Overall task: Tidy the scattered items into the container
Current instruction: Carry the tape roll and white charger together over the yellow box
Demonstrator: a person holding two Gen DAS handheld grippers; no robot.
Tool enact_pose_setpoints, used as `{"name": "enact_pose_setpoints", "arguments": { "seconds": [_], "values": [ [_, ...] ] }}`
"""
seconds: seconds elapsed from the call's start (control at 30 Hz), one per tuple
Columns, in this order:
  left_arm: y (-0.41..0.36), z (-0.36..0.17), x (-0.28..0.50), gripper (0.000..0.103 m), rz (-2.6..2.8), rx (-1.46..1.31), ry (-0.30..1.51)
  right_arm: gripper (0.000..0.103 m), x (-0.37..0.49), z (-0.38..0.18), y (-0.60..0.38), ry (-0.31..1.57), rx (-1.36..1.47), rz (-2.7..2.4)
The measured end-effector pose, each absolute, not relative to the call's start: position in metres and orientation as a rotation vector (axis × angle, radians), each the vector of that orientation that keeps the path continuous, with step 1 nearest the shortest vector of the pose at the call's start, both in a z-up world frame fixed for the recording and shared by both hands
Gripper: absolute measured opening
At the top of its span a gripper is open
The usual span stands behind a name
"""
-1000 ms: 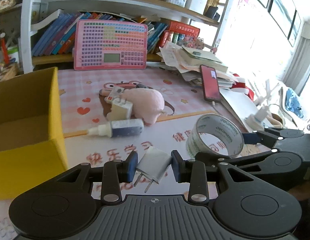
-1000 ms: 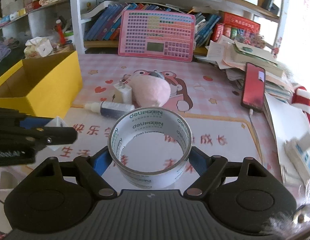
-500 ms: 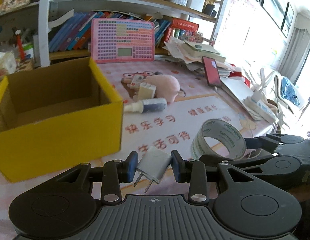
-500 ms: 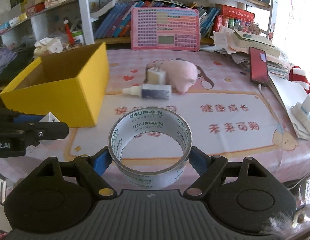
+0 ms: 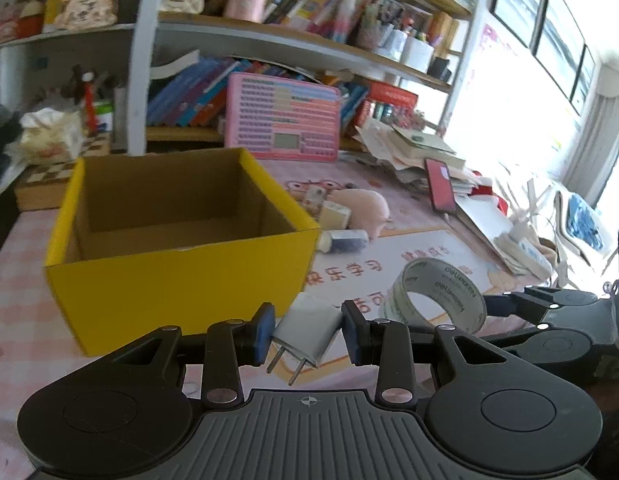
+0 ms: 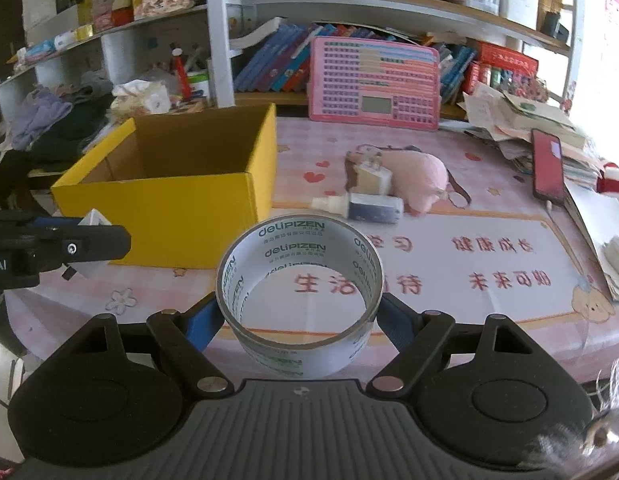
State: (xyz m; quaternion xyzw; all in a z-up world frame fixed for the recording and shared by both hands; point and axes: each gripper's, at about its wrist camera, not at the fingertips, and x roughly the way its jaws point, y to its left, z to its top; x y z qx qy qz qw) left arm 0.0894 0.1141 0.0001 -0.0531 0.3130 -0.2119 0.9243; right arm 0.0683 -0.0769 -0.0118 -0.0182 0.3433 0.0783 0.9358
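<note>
My left gripper (image 5: 307, 330) is shut on a white plug charger (image 5: 307, 330), held in the air in front of the open yellow box (image 5: 181, 276). My right gripper (image 6: 299, 316) is shut on a clear tape roll (image 6: 299, 300), held above the table's front, right of the box (image 6: 181, 204). The tape roll also shows in the left wrist view (image 5: 441, 296), and the charger in the right wrist view (image 6: 91, 220). On the mat lie a pink plush pouch (image 6: 419, 178), a second white charger (image 6: 373, 178) and a small dark bottle (image 6: 365, 208).
A pink keyboard toy (image 6: 375, 84) leans on the bookshelf at the back. A red phone (image 6: 547, 168) and stacked papers (image 6: 521, 124) lie at the right. Clothes and clutter (image 6: 57, 120) sit left of the box.
Both grippers have pulled back and up from the table and shifted left with their loads. The yellow box now lies closer to straight ahead in both views.
</note>
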Motion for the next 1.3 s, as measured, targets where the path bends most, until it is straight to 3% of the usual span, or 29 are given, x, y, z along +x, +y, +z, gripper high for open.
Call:
{"name": "enact_pose_setpoints", "arguments": {
  "seconds": [0.83,1.3],
  "values": [
    [0.211,0.057,0.126,0.034,-0.220,-0.185,0.398,0.082,0.139,0.061,0.017,0.376,-0.292,0.372],
    [0.191,0.017,0.207,0.034,-0.205,-0.053,0.564,0.082,0.232,0.017,0.051,0.500,-0.503,0.541]
  ]
}}
